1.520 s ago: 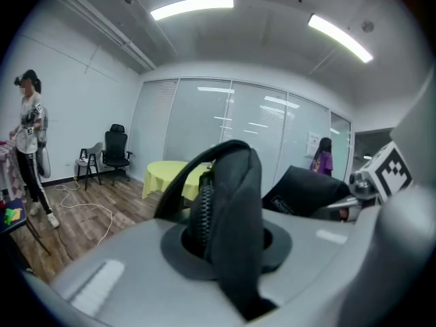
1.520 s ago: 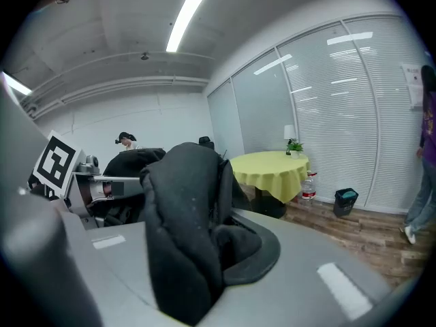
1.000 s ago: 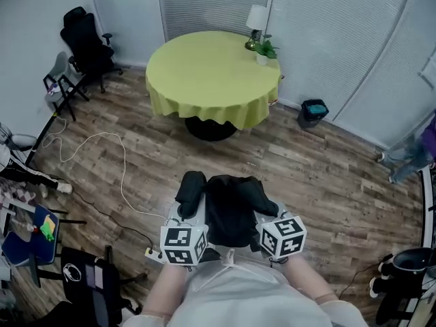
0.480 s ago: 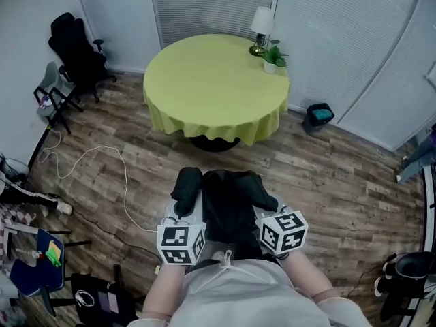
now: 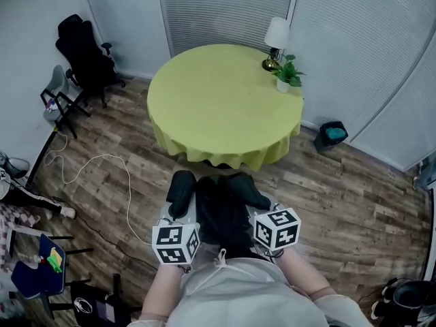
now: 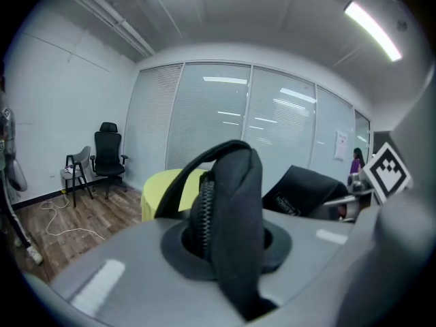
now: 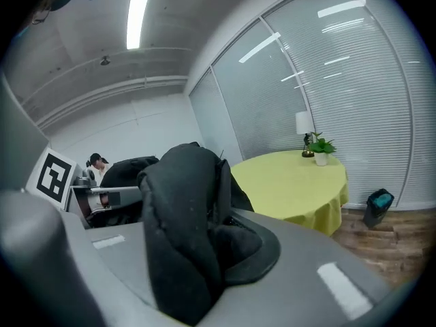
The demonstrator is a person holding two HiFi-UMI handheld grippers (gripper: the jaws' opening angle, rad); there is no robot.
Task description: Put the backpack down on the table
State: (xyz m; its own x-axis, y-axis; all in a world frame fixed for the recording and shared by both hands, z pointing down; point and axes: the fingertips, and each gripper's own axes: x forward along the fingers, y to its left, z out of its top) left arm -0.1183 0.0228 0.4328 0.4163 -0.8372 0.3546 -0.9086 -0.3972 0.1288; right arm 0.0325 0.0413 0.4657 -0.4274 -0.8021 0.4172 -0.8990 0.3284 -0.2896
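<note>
A black backpack (image 5: 221, 213) hangs in front of me, carried between both grippers above the wooden floor. My left gripper (image 5: 182, 206) is shut on a padded, zippered part of the backpack (image 6: 228, 203) that fills its jaws. My right gripper (image 5: 262, 206) is shut on a thick fold of the backpack (image 7: 180, 223). The round table (image 5: 225, 104) with a yellow-green cloth stands just ahead of the backpack. The same table (image 6: 170, 186) shows behind the held fabric in the left gripper view, and the table (image 7: 293, 179) lies to the right in the right gripper view.
A lamp (image 5: 276, 36) and a potted plant (image 5: 287, 73) stand at the table's far right edge. A black office chair (image 5: 85, 50) and a folding chair (image 5: 58, 94) are at the left wall. A white cable (image 5: 102, 162) crosses the floor. A bin (image 5: 334, 133) stands at the right.
Both grippers have carried the backpack forward; the table has come nearer, and its near edge now lies just beyond the backpack. The grips have not changed.
</note>
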